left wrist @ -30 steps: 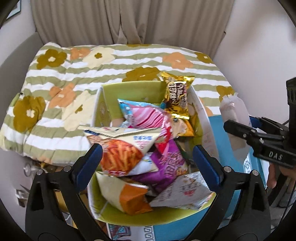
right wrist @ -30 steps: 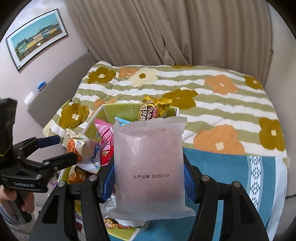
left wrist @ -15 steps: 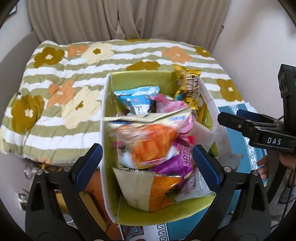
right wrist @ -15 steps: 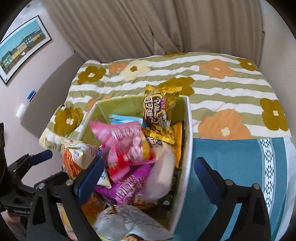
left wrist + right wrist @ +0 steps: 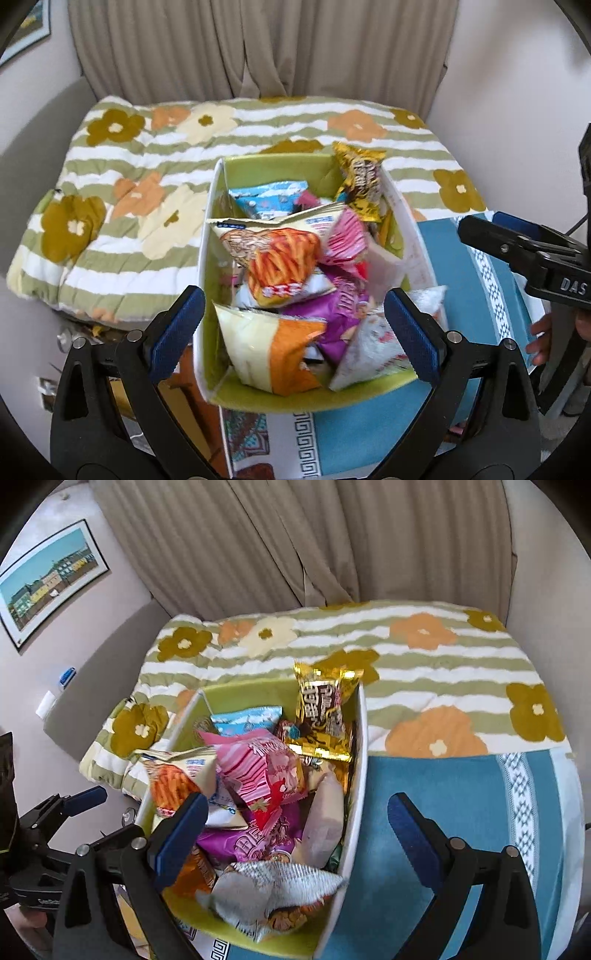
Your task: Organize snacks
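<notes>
A green box with white outer walls (image 5: 212,206) stands at the bed's edge, full of snack bags; it also shows in the right wrist view (image 5: 360,775). On top lie an orange fries bag (image 5: 280,258), a pink striped bag (image 5: 258,771), a gold bag (image 5: 325,709), a purple bag (image 5: 343,306) and a pale pink pouch (image 5: 323,823) against the right wall. My left gripper (image 5: 293,330) is open and empty above the box's near end. My right gripper (image 5: 295,836) is open and empty over the box's right wall.
A striped flower blanket (image 5: 147,177) covers the bed behind and left of the box. A blue patterned cloth (image 5: 461,805) lies to the box's right. Beige curtains (image 5: 277,546) hang behind. A framed picture (image 5: 48,587) hangs on the left wall.
My right gripper held the pale pink pouch a second ago; it opened and the pouch now lies in the box. The left gripper shifted slightly; the fries bag moved.
</notes>
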A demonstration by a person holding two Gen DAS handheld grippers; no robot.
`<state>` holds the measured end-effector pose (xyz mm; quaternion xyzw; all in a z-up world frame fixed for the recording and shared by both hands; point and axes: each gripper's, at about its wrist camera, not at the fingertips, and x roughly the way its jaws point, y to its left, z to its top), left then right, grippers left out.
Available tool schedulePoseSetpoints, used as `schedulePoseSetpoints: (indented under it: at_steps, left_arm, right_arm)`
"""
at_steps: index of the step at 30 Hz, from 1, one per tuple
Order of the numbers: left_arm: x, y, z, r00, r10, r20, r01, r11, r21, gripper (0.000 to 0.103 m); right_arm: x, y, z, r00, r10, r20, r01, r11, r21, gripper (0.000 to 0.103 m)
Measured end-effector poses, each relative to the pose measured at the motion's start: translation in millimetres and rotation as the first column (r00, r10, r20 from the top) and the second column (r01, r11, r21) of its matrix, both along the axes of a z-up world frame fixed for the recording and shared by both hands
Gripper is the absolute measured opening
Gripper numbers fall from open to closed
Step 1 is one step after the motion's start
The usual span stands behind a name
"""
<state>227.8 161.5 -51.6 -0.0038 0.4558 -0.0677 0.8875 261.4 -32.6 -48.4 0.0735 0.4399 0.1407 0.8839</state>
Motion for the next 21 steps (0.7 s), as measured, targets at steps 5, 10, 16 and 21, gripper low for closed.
schedulePoseSetpoints:
  at_steps: [5,10,16,21]
  left_arm:
    - [-42.9,-29.0,25.3,0.997,0.002,0.077,-0.002,1.000,-0.002,0.097]
    - [-89.7,-54.2,45.5,0.988,0.002,0.151,0.000,1.000,-0.015,0.097]
    - [-145.9,-78.6,63.5,0.970,0.040,0.239,-0.036,0.999,-0.023,0.102]
    - [-183.4,-95.9,73.4,0.953,0.033,0.301,-0.033,0.999,-0.002,0.103]
  right_arm:
    - [-44.7,-22.6,30.3,0.996,-0.017,0.092,0.019,1.000,-0.024,0.097]
    - [-96.9,-52.1,55.4,0.986,-0.053,0.156,0.060,0.997,-0.042,0.097]
    - [-158.9,-84.8,72.6,0.968,-0.101,0.228,0.126,0.987,-0.097,0.097]
    - [-197.4,-104.8,74.8,0.953,-0.152,0.261,0.196,0.969,-0.151,0.097]
